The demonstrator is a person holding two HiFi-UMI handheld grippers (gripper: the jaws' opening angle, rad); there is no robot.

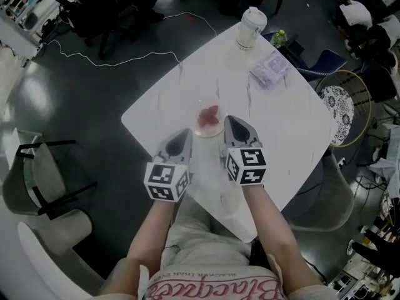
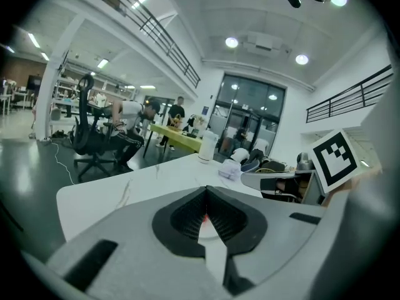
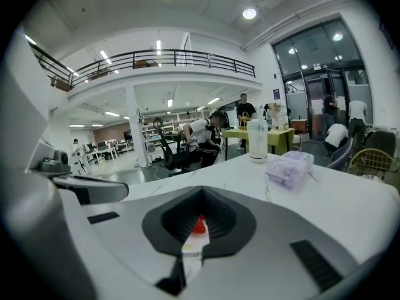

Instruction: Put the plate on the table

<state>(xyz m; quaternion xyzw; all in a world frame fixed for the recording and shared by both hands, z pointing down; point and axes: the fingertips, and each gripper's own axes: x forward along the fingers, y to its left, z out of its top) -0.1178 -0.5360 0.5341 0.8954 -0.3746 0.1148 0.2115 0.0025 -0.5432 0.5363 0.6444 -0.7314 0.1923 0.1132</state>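
Plate (image 1: 216, 129): small, round, clear glass, red piece (image 1: 208, 114) in its middle, level, on or just above the white marbled table (image 1: 294, 124) near that table's near-left edge; contact can't be told.

upside down on my white shirt (image 1: 215, 287): pink script, roughly "blacque…"; the small line above it is unclear.

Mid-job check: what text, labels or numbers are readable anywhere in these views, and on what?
"Blacquee" (upside-down script, uncertain): shirt.
Smaller line above it: too blurred to read.
Plate, cup, purple pack: no legible print.
Left marker cube, right marker cube: square patterns, no letters.
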